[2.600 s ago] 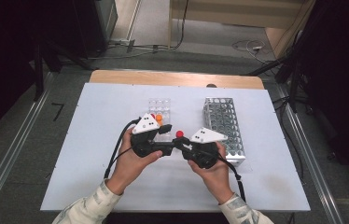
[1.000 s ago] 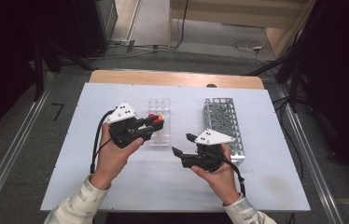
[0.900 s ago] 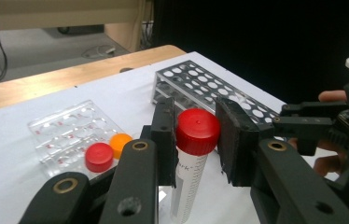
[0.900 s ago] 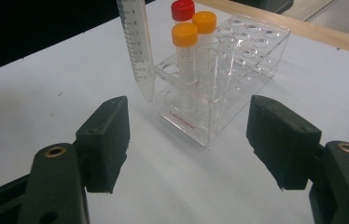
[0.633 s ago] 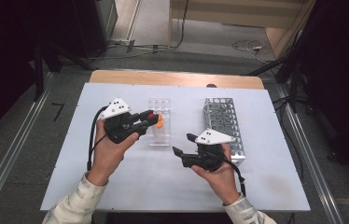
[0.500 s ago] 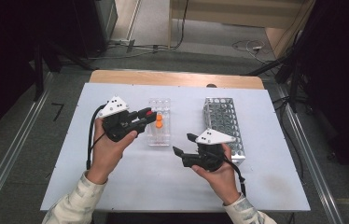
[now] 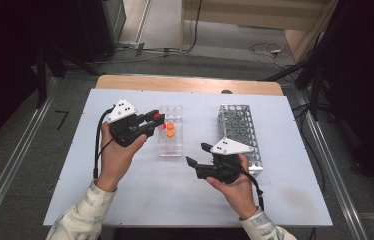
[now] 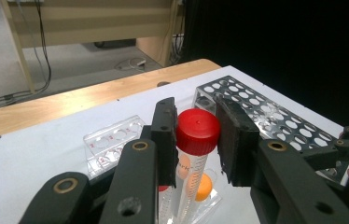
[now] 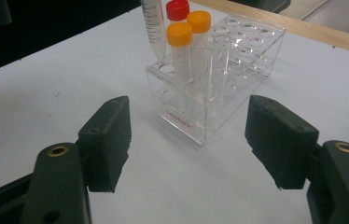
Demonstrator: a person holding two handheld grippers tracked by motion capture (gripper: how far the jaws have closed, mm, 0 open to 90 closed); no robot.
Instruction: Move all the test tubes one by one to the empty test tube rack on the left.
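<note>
Left gripper (image 7: 158,120) is gripping a red-capped tube (image 8: 197,135) over the clear rack (image 7: 171,145) while the right gripper (image 7: 198,154) is waiting with jaws wide.

In the left gripper view the two black jaws are pressing on the red cap from both sides, and the tube is hanging upright with its lower end down among the clear rack's holes, right beside an orange-capped tube (image 8: 202,185). In the right gripper view the clear rack (image 9: 210,107) is standing ahead of the spread, empty jaws, carrying two orange-capped tubes (image 9: 180,35) and another red-capped one (image 9: 177,9). The metal rack (image 7: 240,131) is lying to the right of the clear rack, just behind the right gripper.
</note>
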